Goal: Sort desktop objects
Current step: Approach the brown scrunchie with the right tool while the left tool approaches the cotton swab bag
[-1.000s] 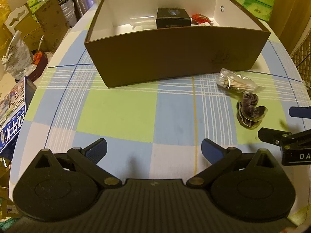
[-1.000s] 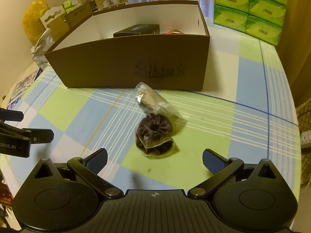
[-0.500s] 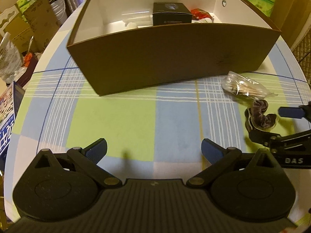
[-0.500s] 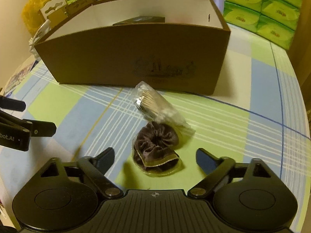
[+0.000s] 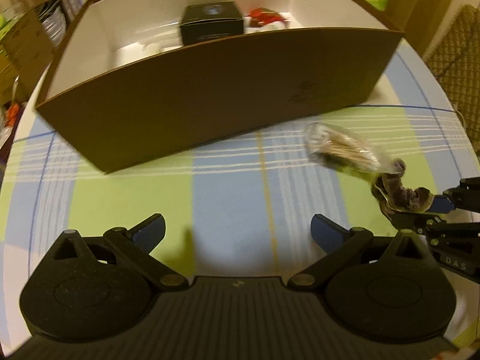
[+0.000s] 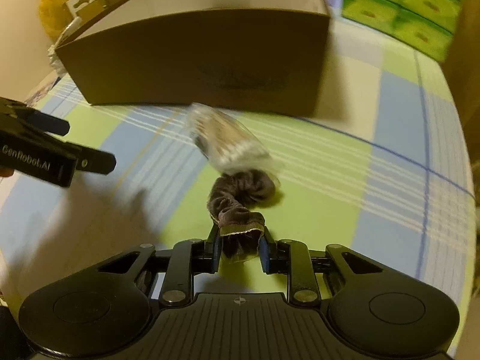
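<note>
Already the right gripper (image 6: 238,247) is pinched on the scrunchie (image 6: 240,198).
The box (image 6: 195,60) lies ahead, probably nearer this hand; the left gripper (image 5: 238,231) gapes empty.

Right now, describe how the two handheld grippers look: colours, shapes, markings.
Both are matte black. The left gripper has two round hubs, a ribbed central body, jointed link arms and blue ribbed pads on its fingers. The right gripper has the same build, with blue pads and silver pivot pins. Seen from the side, white lettering shows: "GenRobot.AI" on the left, "DAS" on the right. No cables or sleeves show.
</note>
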Demonstrator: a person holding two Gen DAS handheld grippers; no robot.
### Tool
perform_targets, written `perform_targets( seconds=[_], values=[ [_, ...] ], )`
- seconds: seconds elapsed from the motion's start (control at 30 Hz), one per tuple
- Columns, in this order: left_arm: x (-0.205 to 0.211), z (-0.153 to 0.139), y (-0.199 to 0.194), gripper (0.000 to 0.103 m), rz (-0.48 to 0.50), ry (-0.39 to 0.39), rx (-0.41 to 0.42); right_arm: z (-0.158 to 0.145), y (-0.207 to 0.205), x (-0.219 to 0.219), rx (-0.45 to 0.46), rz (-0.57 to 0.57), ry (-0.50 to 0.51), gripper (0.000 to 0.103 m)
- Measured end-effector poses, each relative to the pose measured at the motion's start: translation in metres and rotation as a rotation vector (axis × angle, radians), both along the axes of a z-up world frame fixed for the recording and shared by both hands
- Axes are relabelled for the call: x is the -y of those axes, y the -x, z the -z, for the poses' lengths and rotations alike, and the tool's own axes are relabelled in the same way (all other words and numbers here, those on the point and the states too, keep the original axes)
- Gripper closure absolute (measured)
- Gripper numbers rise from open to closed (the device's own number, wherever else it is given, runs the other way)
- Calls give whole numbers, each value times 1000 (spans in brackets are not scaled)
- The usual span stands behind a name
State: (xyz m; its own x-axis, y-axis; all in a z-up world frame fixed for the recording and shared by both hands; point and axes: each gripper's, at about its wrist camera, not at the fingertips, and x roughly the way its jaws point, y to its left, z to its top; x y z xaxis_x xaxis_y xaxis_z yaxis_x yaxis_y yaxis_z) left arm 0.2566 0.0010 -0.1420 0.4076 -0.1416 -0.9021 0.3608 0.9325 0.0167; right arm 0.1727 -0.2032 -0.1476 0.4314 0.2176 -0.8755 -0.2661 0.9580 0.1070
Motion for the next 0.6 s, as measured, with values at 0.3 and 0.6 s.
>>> perform_targets(
  seconds=[0.3,0.6],
  values=[
    [37,2,-8,1,131,60,4,-10,13,52,-31,203,25,80],
    [83,12,-23,6,249,79,39,-14,10,70,-21,316,9,60]
  ],
)
